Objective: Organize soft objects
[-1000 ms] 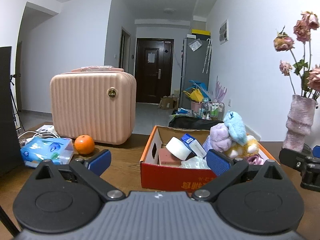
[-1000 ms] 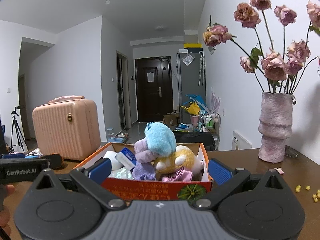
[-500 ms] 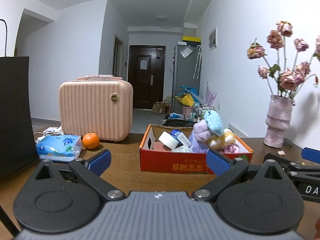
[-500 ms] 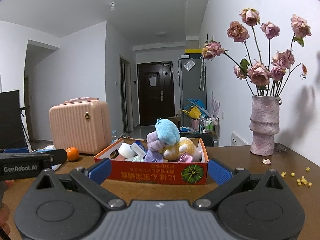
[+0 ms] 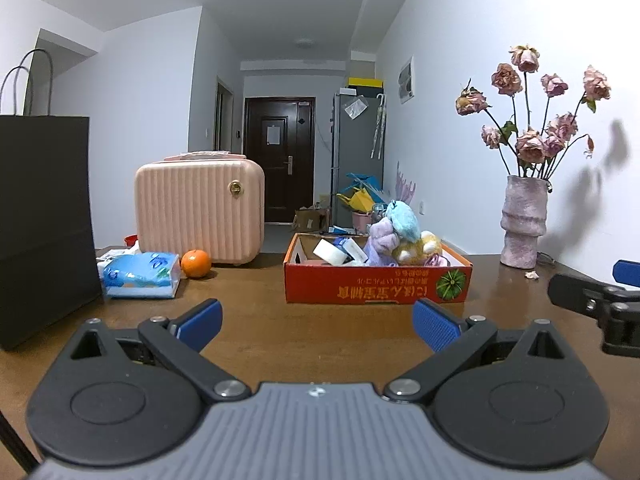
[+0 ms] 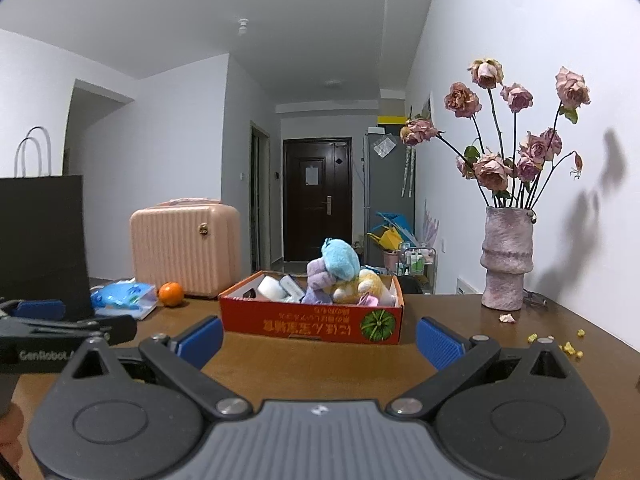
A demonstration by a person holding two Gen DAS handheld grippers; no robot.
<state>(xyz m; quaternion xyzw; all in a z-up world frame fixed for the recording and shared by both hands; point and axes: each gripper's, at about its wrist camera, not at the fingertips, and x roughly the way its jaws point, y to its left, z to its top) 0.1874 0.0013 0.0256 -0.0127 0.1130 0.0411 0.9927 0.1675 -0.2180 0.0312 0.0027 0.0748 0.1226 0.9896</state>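
- The left hand-held gripper (image 5: 316,326) hangs over the near part of the wooden bench (image 5: 328,332), blue pads spread wide, nothing between them.
- The right hand-held gripper (image 6: 318,338) is likewise spread wide and empty, over the near bench edge.
- The red cardboard box (image 5: 376,286) sits mid-bench, beyond both grippers and apart from them.
- Soft toys are piled in the right half of the box: a light-blue plush (image 6: 340,260) on top, a purple plush (image 6: 318,276) to its left, a yellow plush (image 6: 364,284) to its right.
- A white roll (image 5: 330,252) and a small blue-and-white carton lie in the left half of the box.
- Left of the box: an orange (image 5: 196,263), a blue tissue pack (image 5: 140,274), a pink case (image 5: 200,210) behind them, and a black paper bag (image 5: 44,220) at far left.
- A vase of dried roses (image 6: 506,256) stands at far right.
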